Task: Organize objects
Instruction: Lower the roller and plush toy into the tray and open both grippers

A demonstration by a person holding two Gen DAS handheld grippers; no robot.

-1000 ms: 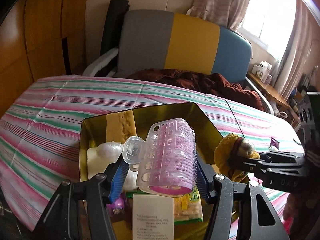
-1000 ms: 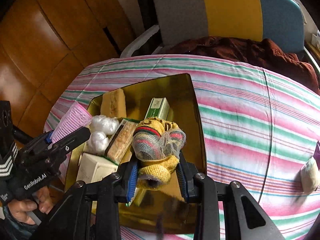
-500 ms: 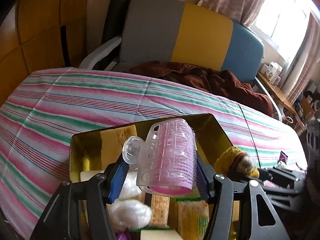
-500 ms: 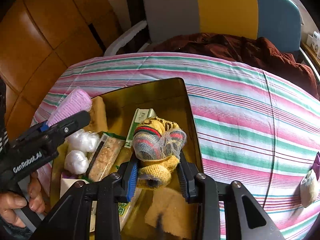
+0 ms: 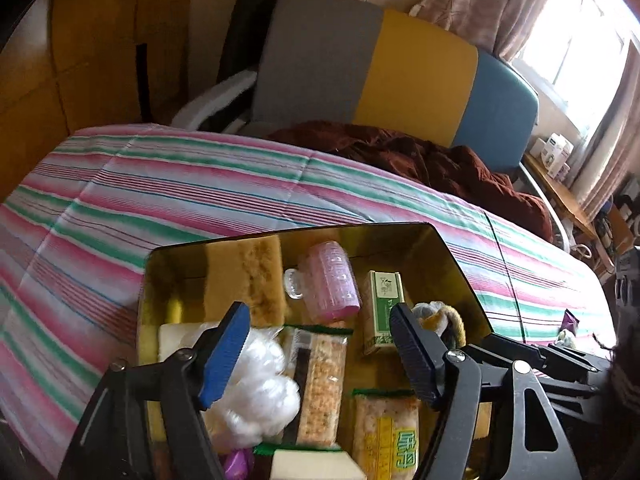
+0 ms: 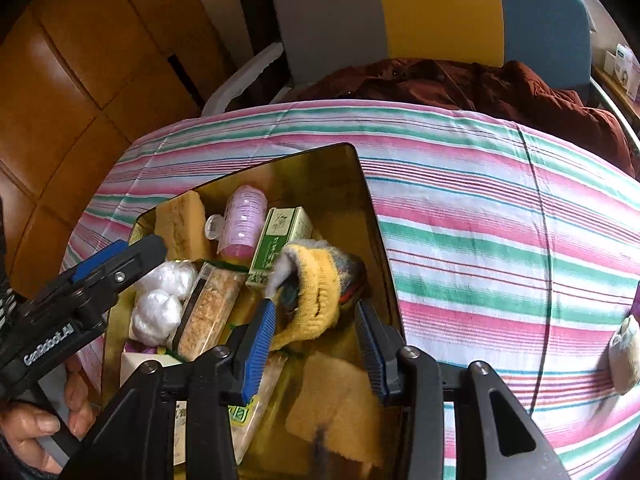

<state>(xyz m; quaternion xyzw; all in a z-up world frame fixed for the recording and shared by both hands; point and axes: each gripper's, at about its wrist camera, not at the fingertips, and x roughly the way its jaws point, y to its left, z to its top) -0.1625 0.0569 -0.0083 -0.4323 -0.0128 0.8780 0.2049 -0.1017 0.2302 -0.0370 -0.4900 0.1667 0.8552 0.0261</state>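
A gold tin box [image 5: 448, 256] [image 6: 372, 216] sits on the striped cloth. My left gripper [image 5: 320, 360] is open and empty above the box. The pink hair roller [image 5: 330, 286] [image 6: 244, 220] lies inside it near the back, between a yellow sponge [image 5: 248, 280] [image 6: 182, 228] and a green carton [image 5: 384, 304] [image 6: 280, 240]. My right gripper [image 6: 316, 348] is open; the yellow knitted glove bundle [image 6: 316, 292] lies loose between its fingers, tipped over in the box. The glove also shows in the left wrist view [image 5: 440, 320].
The box also holds white plastic balls [image 5: 256, 392], cracker packets [image 5: 320, 384], a white box [image 5: 308, 466] and a yellow cloth [image 6: 336, 400]. A small pouch [image 6: 624, 352] and a purple wrapper [image 5: 570, 322] lie on the cloth at right. A striped chair [image 5: 400, 72] with a brown jacket stands behind.
My left gripper opened and the pink roller dropped into the back of the box. My right gripper opened and the glove bundle tipped forward into the box.
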